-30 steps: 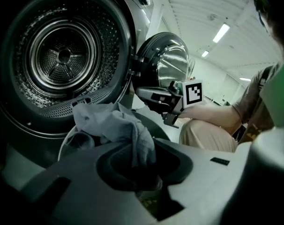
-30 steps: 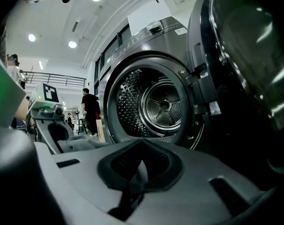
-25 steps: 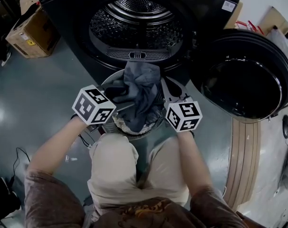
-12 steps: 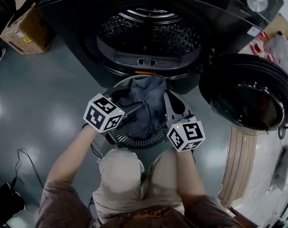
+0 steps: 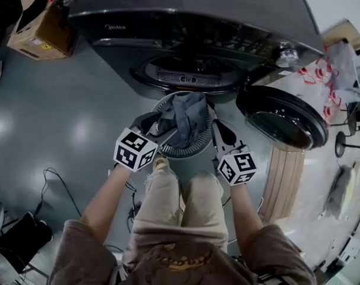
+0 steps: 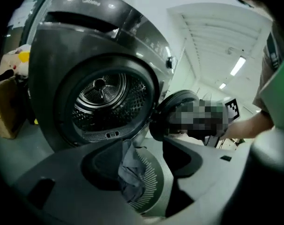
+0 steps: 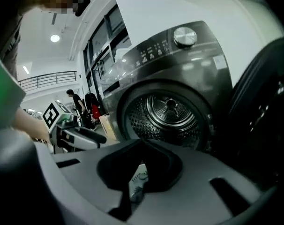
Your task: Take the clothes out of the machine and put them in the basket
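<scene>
clamping the basket [image 5: 189, 151] from both sides: the left gripper [image 5: 151, 123] is gripping the basket's left rim together with a fold of the grey clothes [image 5: 183, 114], jaws medium-wide and just closing further; the right gripper [image 5: 218, 132] is pinching the right rim, jaws narrow. the clothes are lying inside the basket, draping over its rim. risk: the fold is cushioning the left grip, so the rim may be slipping under load, tipping the basket toward the machine [image 5: 192, 34] behind it.

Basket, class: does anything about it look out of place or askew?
Yes. The grey garment is not fully inside the basket: it bunches up and drapes over the rim nearest the machine, so it could slip out.
</scene>
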`<move>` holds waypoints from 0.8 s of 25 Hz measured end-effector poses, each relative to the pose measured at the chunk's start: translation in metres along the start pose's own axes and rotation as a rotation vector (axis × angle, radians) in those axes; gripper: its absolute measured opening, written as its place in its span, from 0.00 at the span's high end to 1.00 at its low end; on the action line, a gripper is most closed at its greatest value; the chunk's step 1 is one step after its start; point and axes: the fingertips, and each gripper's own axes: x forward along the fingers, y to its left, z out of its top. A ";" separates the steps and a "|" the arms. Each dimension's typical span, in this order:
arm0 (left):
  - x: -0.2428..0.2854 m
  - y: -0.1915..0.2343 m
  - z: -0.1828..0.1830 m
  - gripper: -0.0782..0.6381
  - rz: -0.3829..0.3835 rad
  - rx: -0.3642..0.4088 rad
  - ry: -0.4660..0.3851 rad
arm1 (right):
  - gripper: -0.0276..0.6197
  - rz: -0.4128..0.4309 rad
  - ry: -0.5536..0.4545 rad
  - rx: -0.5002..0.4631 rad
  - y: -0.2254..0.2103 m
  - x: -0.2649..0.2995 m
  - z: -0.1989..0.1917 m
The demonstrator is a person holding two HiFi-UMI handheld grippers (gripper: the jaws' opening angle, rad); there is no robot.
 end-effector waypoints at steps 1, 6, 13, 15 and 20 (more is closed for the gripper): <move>-0.015 -0.008 0.015 0.51 0.003 -0.007 0.000 | 0.96 0.000 0.015 0.000 0.006 -0.012 0.017; -0.082 -0.045 0.091 0.51 0.012 -0.045 -0.018 | 0.96 -0.012 0.045 0.022 0.033 -0.073 0.106; -0.144 -0.095 0.191 0.50 -0.022 -0.050 -0.039 | 0.96 -0.007 0.026 0.014 0.073 -0.129 0.218; -0.158 -0.105 0.209 0.50 -0.028 -0.028 -0.040 | 0.96 0.005 0.018 0.007 0.086 -0.138 0.239; -0.188 -0.118 0.245 0.49 -0.049 -0.001 -0.071 | 0.96 0.037 0.014 -0.037 0.109 -0.154 0.281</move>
